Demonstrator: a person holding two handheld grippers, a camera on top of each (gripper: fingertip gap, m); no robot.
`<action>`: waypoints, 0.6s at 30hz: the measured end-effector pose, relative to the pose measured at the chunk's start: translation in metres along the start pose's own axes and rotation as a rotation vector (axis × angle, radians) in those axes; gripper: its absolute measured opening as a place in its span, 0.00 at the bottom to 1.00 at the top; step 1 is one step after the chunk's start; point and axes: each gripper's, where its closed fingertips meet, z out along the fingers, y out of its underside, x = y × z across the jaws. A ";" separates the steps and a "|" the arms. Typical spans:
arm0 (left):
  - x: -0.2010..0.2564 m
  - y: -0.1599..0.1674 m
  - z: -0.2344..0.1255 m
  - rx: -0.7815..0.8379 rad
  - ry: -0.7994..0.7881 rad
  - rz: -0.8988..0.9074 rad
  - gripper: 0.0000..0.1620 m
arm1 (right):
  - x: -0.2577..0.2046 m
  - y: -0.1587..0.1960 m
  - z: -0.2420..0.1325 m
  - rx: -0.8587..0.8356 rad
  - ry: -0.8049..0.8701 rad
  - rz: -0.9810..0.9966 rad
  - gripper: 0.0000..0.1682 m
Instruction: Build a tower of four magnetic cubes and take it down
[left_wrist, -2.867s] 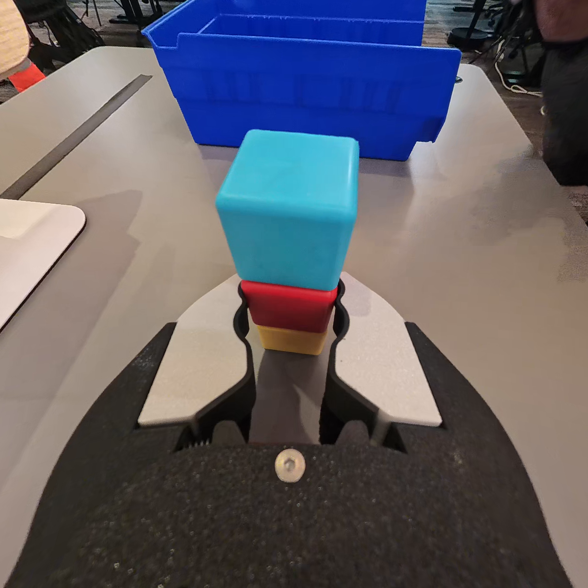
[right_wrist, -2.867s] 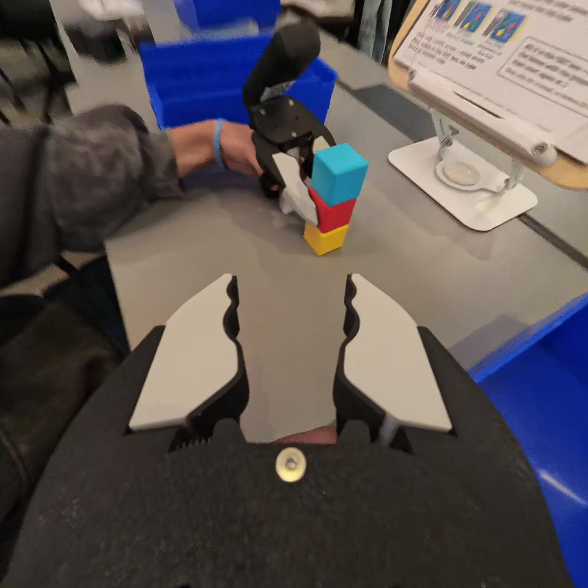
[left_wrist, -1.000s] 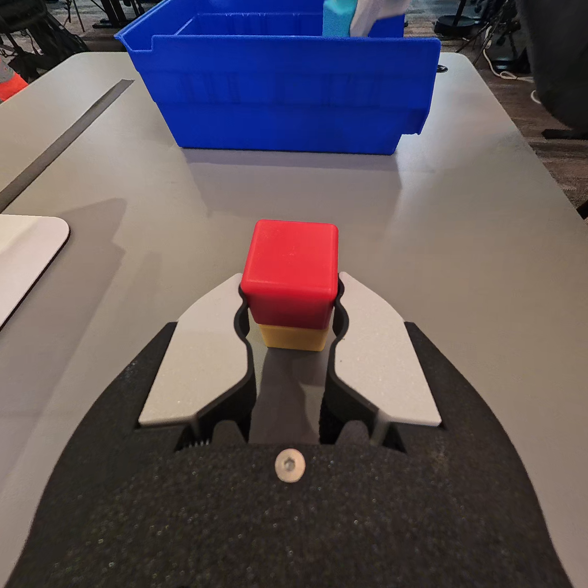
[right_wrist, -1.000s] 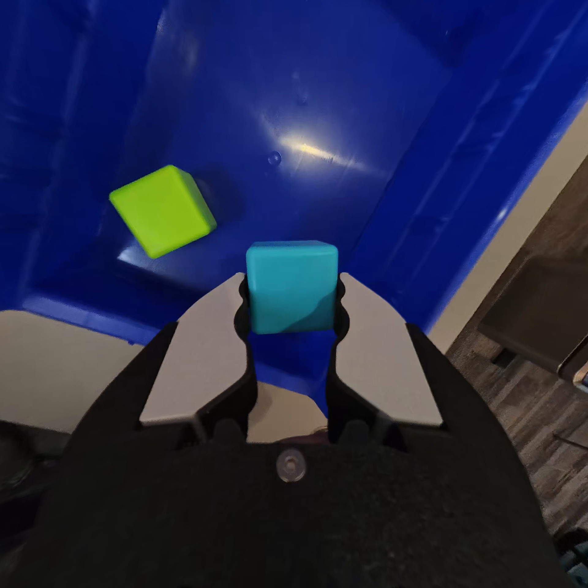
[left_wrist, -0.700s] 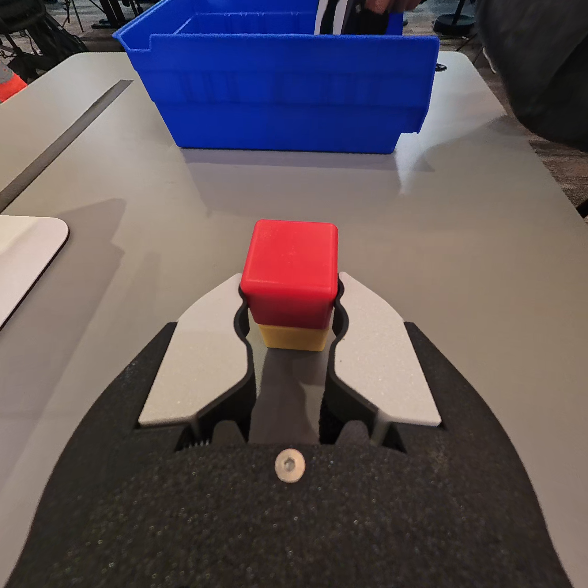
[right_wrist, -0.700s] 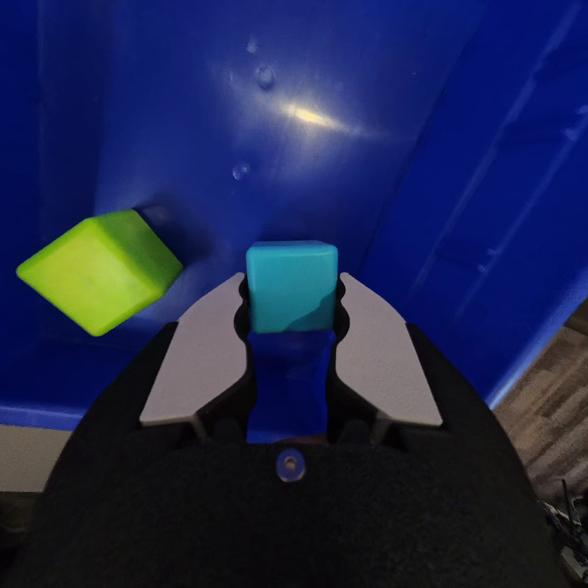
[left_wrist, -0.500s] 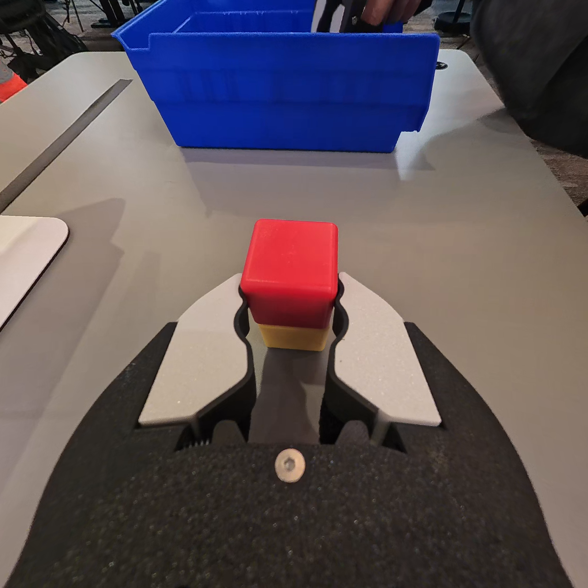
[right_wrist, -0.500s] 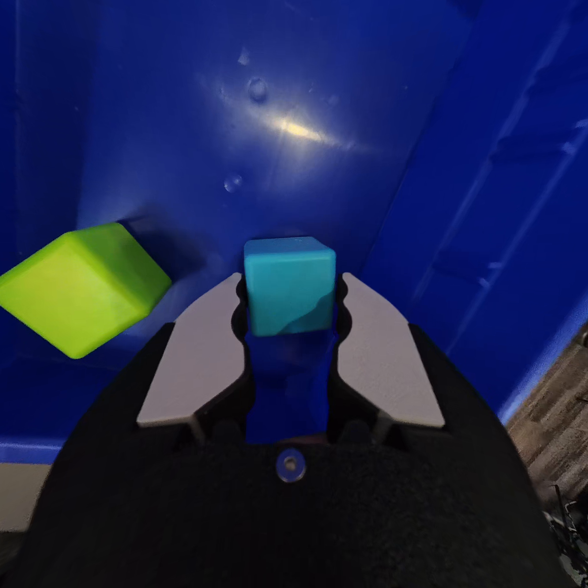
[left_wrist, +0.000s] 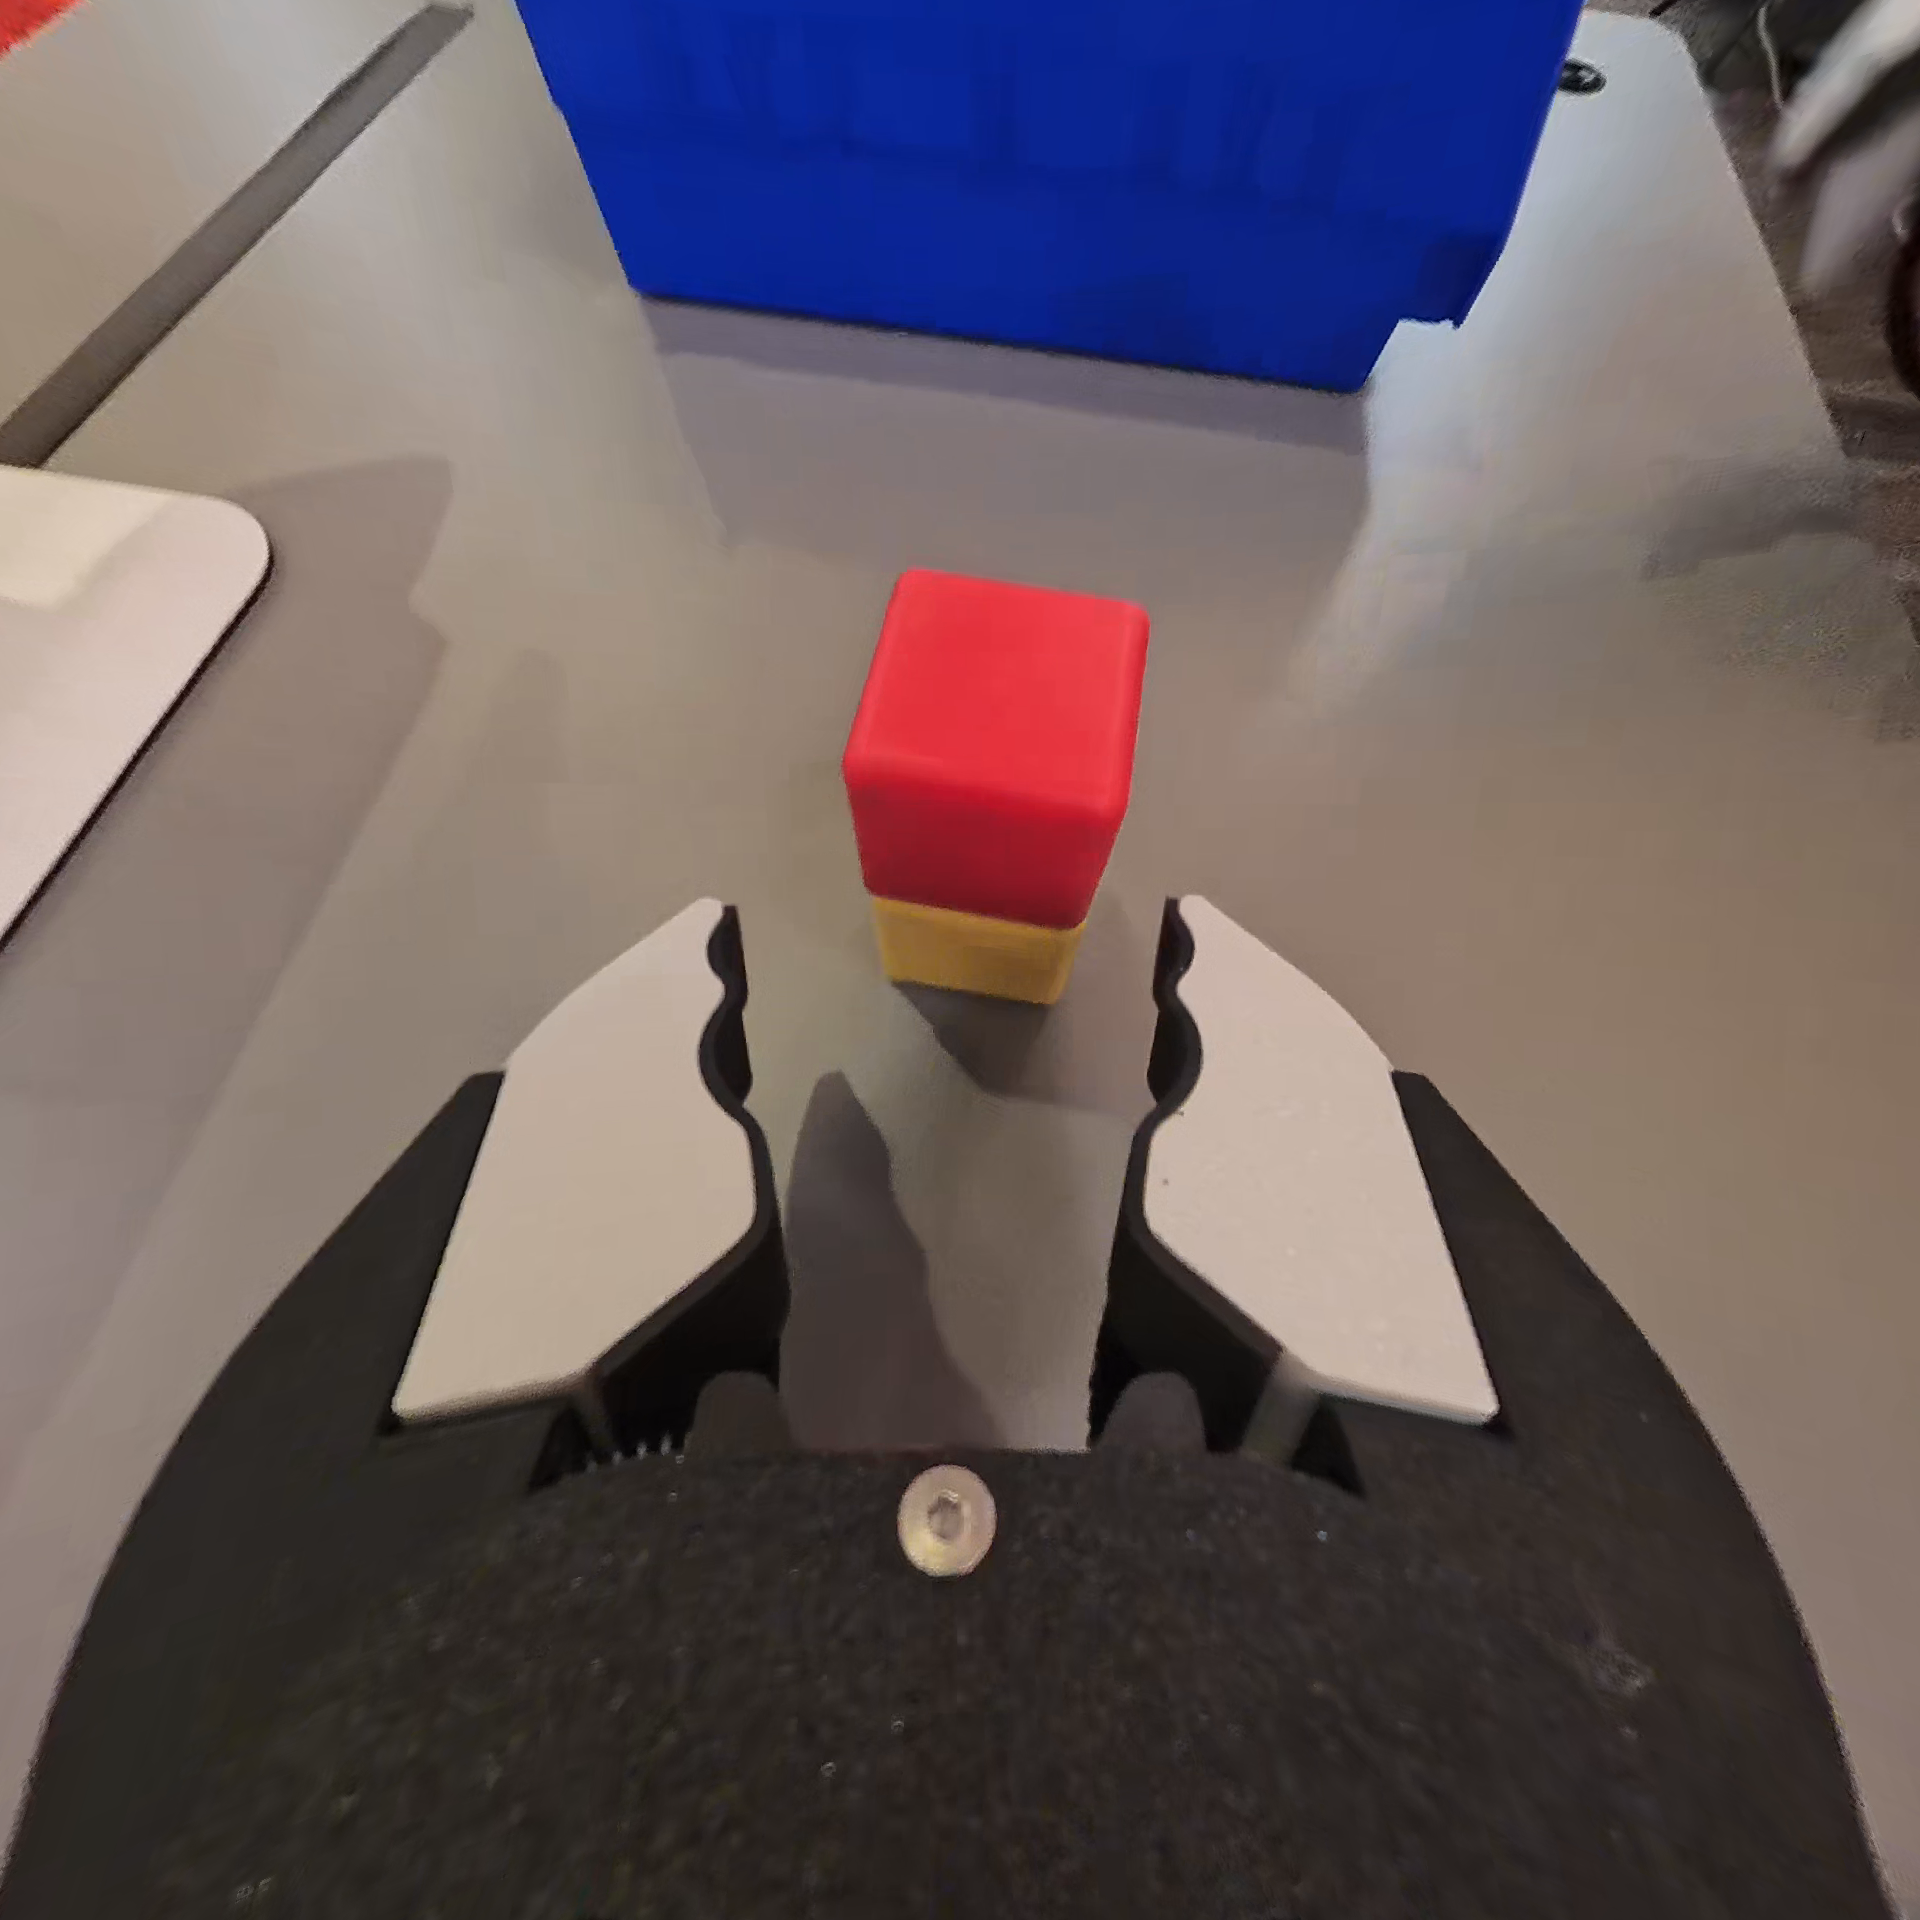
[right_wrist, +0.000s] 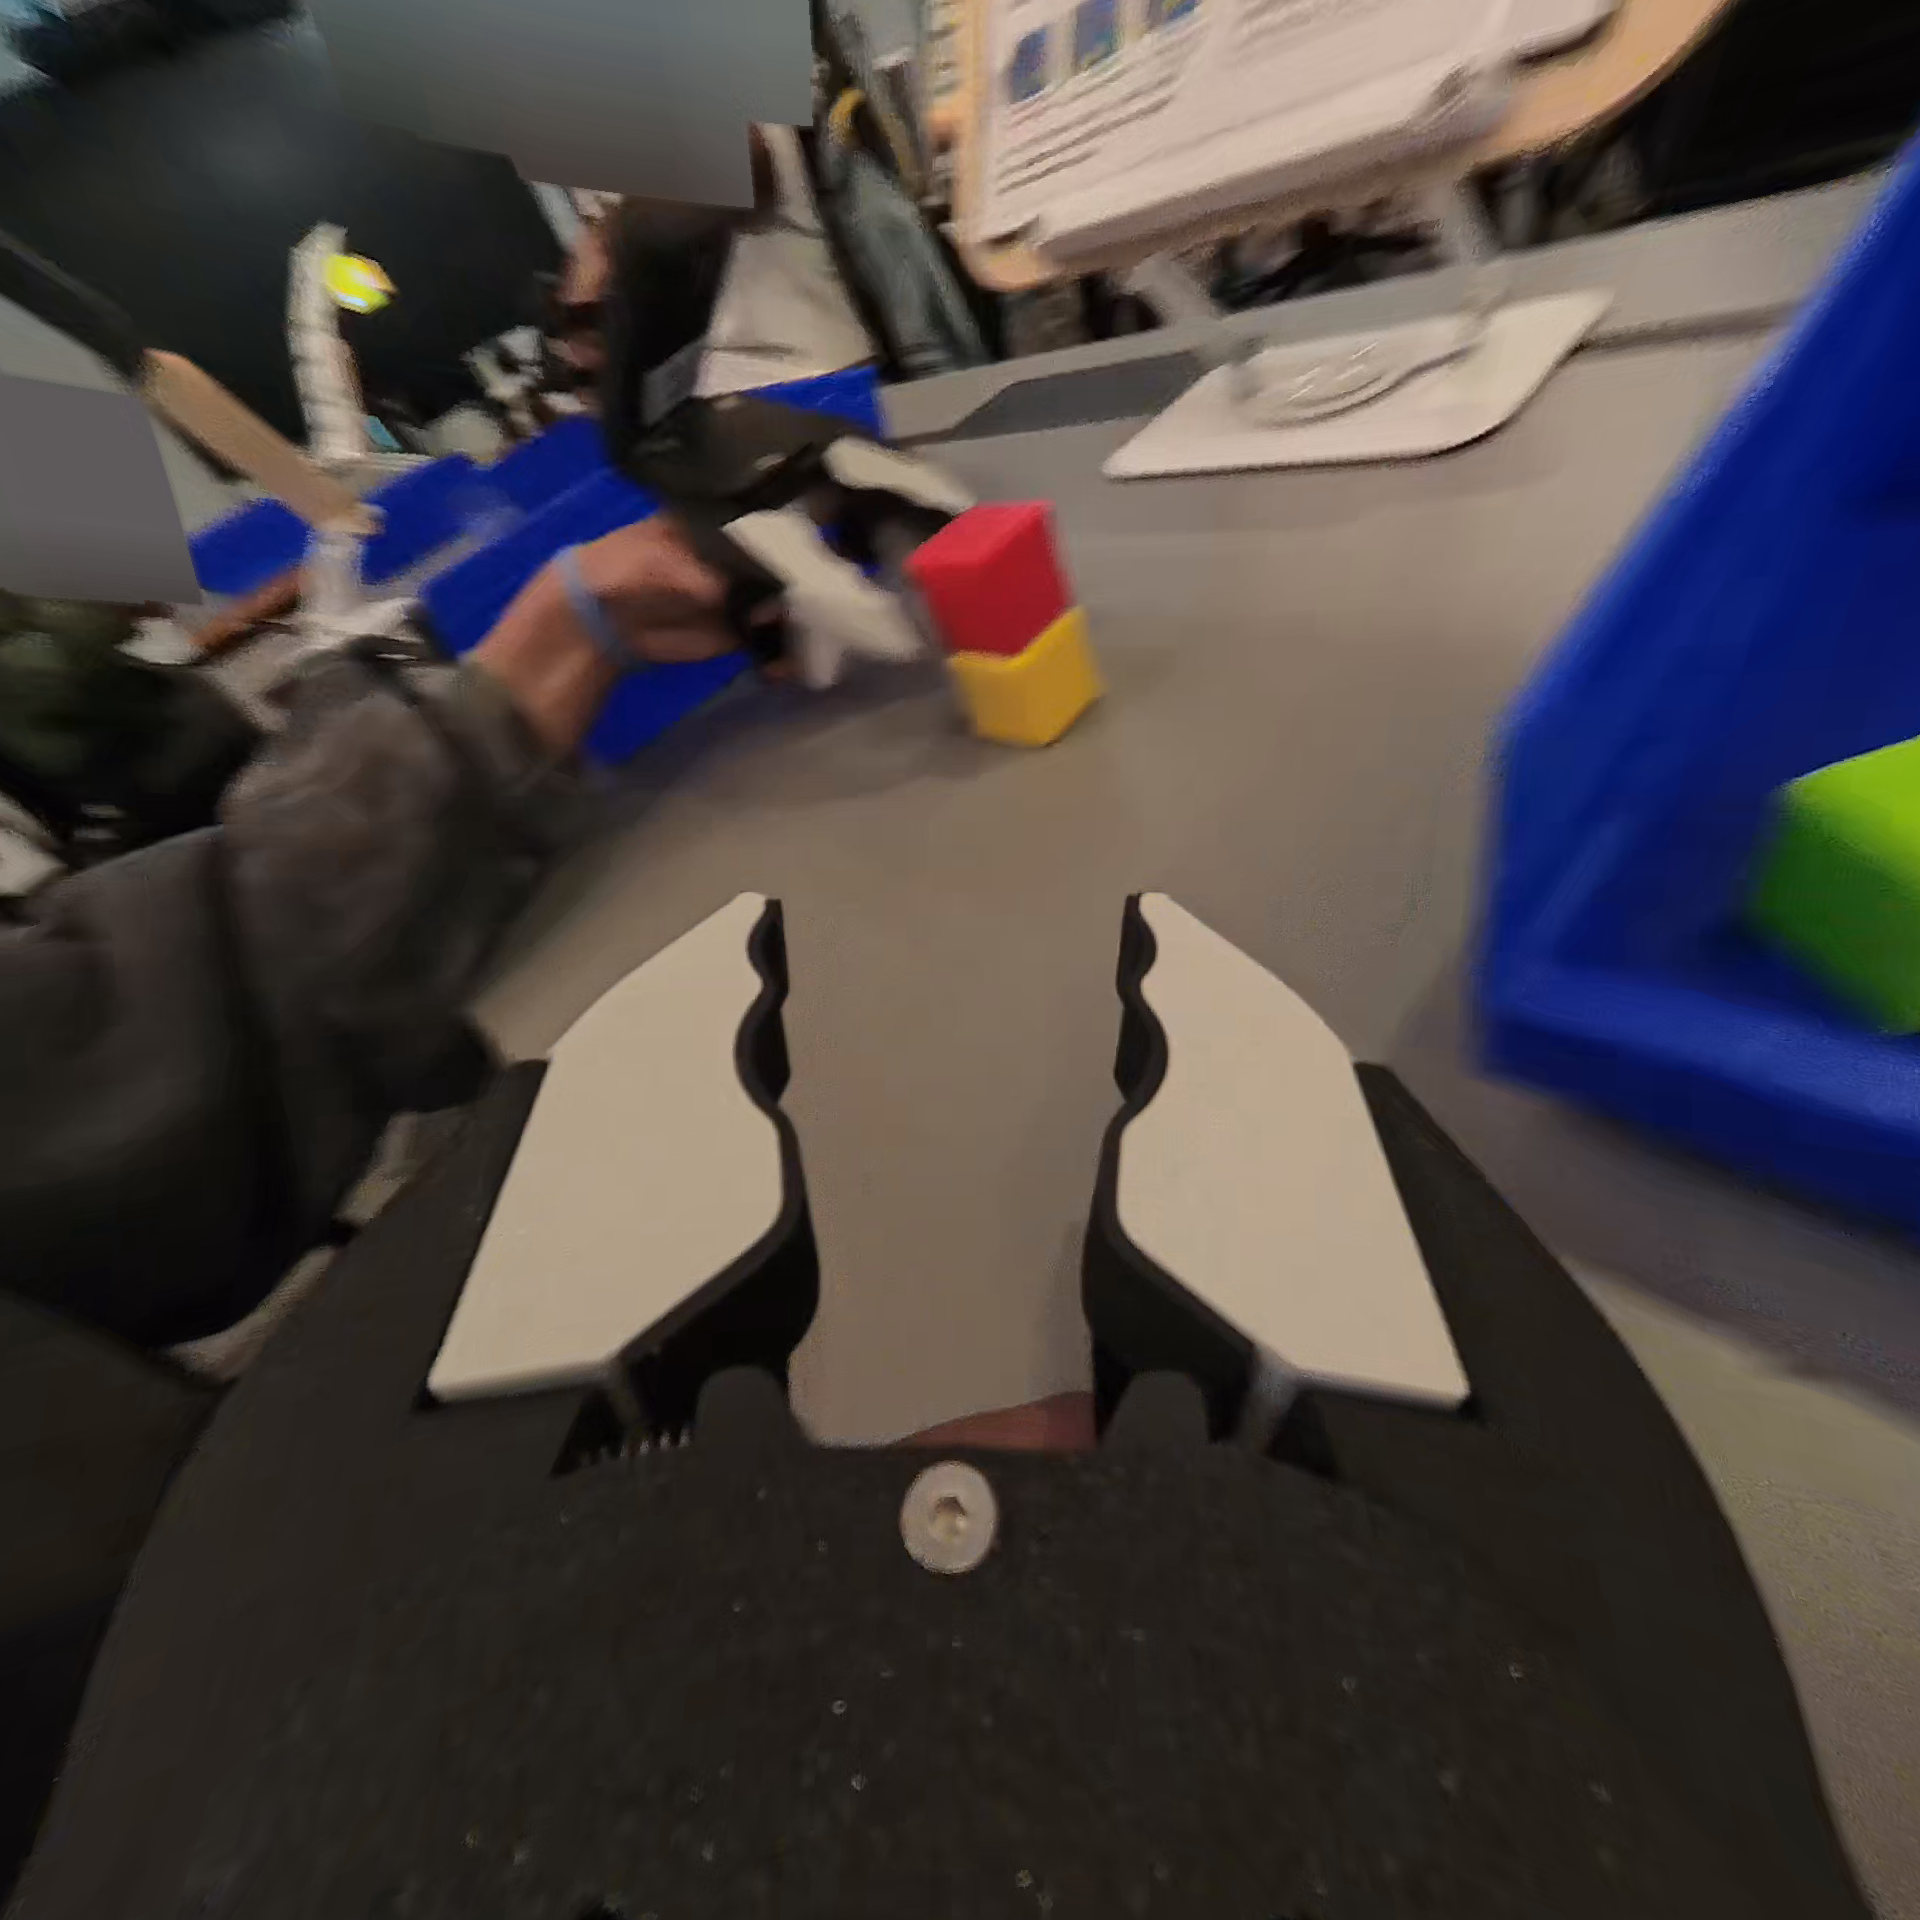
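Left hand-held gripper (left_wrist: 945, 997) now spread, released red cube (left_wrist: 992, 743) atop yellow cube (left_wrist: 971, 951) on worktop (left_wrist: 1455, 935); right hand-held gripper (right_wrist: 948, 987) open, empty, teal cube dropped. Takedown half done; red next.

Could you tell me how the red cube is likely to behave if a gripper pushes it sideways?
The red cube looks rigid with flat faces, so it should slide, not roll. Sitting on the yellow cube, it may drag that along, being magnetic, or tip off.

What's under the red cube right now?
The red cube sits directly on a yellow cube, which rests on the grey table. The yellow cube's top face is covered, so their contact can't be seen.
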 end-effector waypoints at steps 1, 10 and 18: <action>0.000 0.003 0.001 -0.008 0.007 -0.007 0.46 | -0.018 0.013 0.003 0.015 -0.061 0.044 0.36; 0.005 0.028 0.038 -0.192 0.030 0.034 0.44 | -0.074 0.051 0.008 -0.045 -0.247 0.035 0.34; 0.004 0.026 0.045 -0.201 0.015 0.070 0.31 | -0.060 0.044 0.013 -0.002 -0.235 0.058 0.33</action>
